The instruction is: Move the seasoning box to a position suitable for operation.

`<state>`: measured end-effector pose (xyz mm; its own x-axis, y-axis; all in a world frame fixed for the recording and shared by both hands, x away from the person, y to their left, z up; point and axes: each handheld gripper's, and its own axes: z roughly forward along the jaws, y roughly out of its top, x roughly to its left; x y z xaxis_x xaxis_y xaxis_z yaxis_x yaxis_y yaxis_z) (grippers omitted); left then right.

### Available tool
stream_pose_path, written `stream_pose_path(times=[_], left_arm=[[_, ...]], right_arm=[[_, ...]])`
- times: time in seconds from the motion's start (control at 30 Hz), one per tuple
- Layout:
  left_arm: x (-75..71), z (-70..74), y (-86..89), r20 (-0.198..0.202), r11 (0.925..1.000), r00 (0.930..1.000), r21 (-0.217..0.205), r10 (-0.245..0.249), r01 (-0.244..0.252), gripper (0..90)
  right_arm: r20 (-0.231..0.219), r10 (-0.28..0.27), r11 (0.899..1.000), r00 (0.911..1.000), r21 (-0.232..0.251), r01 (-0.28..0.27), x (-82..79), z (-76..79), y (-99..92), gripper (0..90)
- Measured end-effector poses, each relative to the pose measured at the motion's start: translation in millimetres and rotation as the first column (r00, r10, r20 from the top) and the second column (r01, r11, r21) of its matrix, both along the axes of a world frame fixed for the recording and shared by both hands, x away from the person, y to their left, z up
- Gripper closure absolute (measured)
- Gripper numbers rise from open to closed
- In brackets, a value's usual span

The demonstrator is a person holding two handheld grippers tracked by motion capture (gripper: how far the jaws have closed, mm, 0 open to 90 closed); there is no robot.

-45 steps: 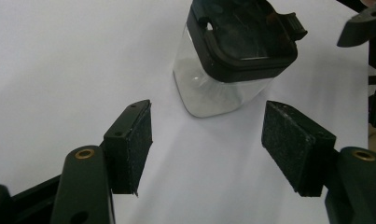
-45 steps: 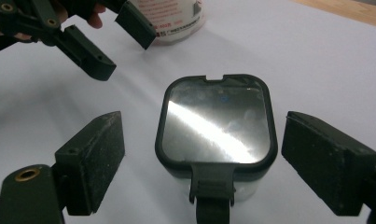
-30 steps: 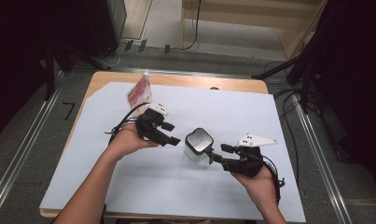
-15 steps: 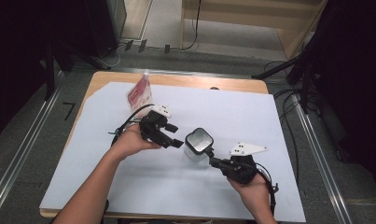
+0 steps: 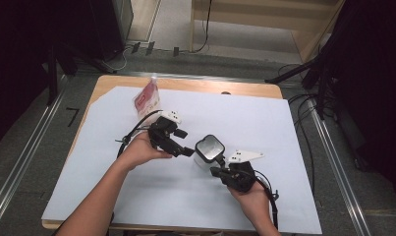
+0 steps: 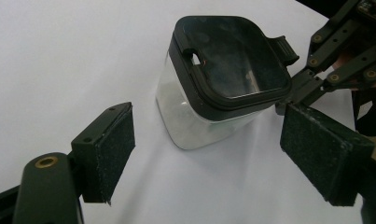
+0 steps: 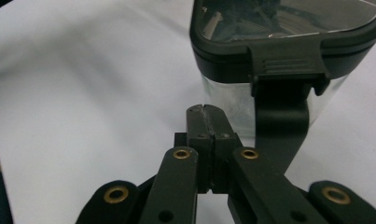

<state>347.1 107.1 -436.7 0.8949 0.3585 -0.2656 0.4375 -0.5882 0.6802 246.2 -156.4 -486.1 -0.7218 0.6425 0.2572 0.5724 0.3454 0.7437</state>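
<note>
While one clear container point(image 6: 213, 93) stands between them, left tool point(image 6: 206, 158) gapes, right tool point(image 7: 206, 112) pressed together.

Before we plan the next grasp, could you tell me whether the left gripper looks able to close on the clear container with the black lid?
Probably yes: the left gripper stands open toward the clear container with the black lid, bare white sheet between; the shut right gripper waits at the far side.
</note>
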Motion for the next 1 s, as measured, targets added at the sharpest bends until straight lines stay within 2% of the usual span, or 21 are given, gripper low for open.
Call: stream_pose_path(times=[0.27, 0.43, 0.57, 0.67, 0.9, 1.0], left_arm=[[-1.0, -1.7, 0.4, 0.021, 0.9999, 0.9997, 0.013, -0.01, 0.01, 19.2], [-0.5, -1.5, 0.1, 0.008, 0.9999, 1.0, -0.013, -0.001, 0.001, 19.6], [-0.7, -2.5, -0.9, 0.006, 1.0, 1.0, -0.007, -0.007, 0.007, 19.8], [-1.4, -2.5, -2.3, 0.019, 1.0, 0.9998, -0.001, -0.007, 0.007, 19.8], [1.0, -5.8, -7.4, 0.014, 0.9999, 0.9999, -0.014, -0.006, 0.006, 19.8], [0.5, -6.9, -11.1, 0.022, 0.9996, 0.9994, -0.004, -0.026, 0.026, 19.9]], right_arm=[[-0.01, -0.021, 1.0, 0.9997, -0.009, 0.021, 6.8, -3.8, -7.5, 90.0], [-0.013, -0.04, 0.999, 0.9991, -0.012, 0.04, 11.7, -4.3, -17.2, 90.0], [-0.027, -0.054, 0.999, 0.9982, 0.002, 0.054, 17.0, -4.6, -25.9, 90.0], [-0.032, -0.067, 0.998, 0.9973, 0.009, 0.067, 20.6, -3.6, -31.1, 90.0], [-0.044, -0.089, 0.996, 0.9951, 0.028, 0.09, 28.8, -2.9, -40.9, 90.0], [-0.046, -0.095, 0.995, 0.9944, 0.024, 0.096, 32.3, -3.1, -44.1, 90.0]])
